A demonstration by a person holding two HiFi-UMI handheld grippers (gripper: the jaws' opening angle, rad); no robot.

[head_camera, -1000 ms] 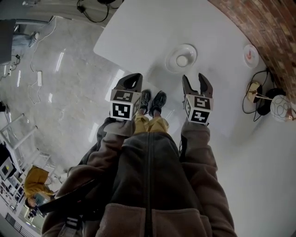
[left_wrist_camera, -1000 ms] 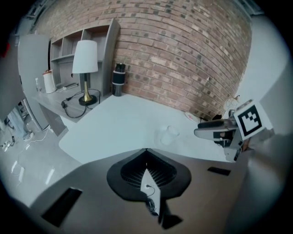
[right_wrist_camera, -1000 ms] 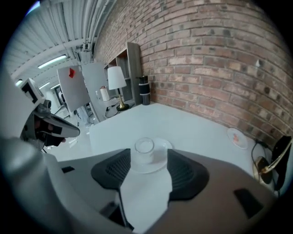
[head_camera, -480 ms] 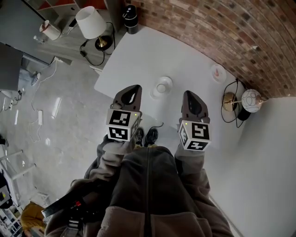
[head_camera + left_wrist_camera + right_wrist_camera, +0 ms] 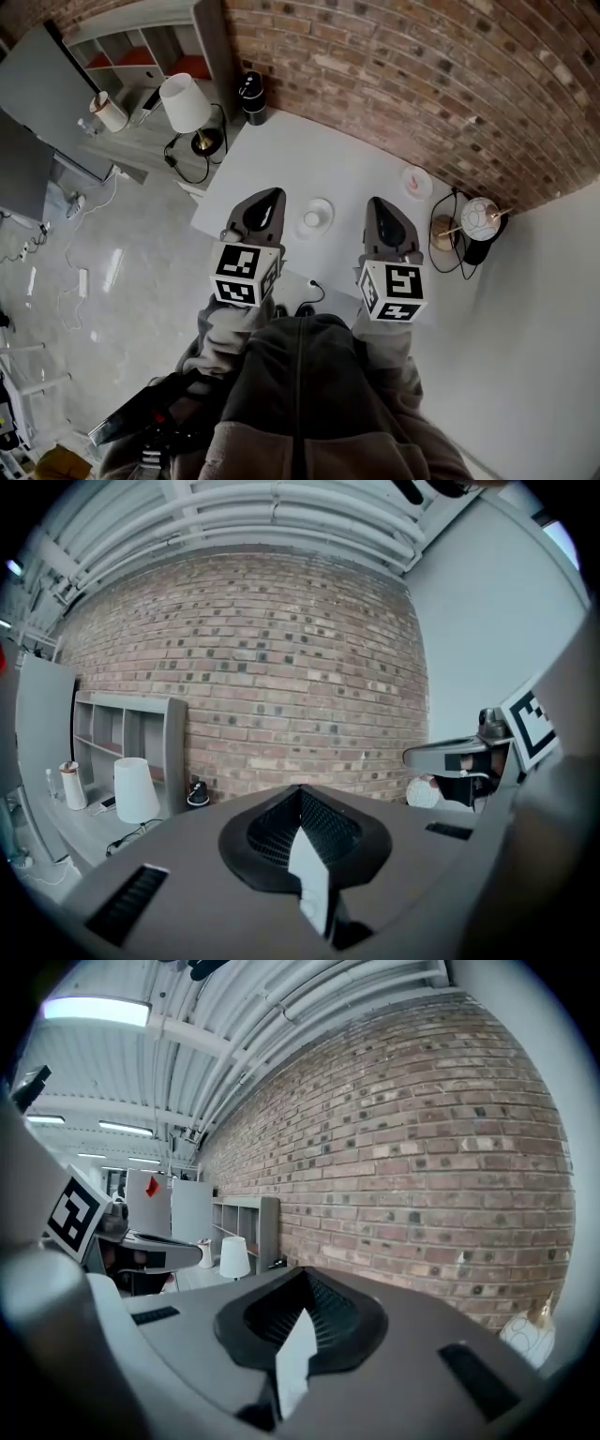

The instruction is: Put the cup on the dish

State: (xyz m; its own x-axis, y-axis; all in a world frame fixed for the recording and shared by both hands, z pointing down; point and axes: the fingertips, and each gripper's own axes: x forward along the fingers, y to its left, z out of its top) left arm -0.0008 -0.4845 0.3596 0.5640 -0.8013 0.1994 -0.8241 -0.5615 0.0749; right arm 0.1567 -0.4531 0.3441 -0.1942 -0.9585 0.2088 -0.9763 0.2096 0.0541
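A small white cup [image 5: 311, 219] stands on a white dish [image 5: 323, 206] on the white table [image 5: 281, 150]. In the head view my left gripper [image 5: 262, 202] hovers just left of the dish, shut and empty. My right gripper [image 5: 382, 210] is held to the right of the dish, also shut with nothing in it. Both are apart from the cup. The left gripper view shows its jaws [image 5: 300, 791] closed together and pointing at the brick wall. The right gripper view shows its jaws [image 5: 305, 1275] the same way. Neither gripper view shows the cup or dish.
A second small plate [image 5: 416, 181] lies at the table's far right. A round globe lamp [image 5: 478, 217] with cables stands beyond it. A white lamp [image 5: 185, 101] and a black speaker [image 5: 251, 94] sit at the far left by the brick wall [image 5: 422, 84].
The right gripper's jaws have gone from open to shut. Both grippers have drawn back and up from the table, and the view has tilted toward the wall. The cup stays on the dish.
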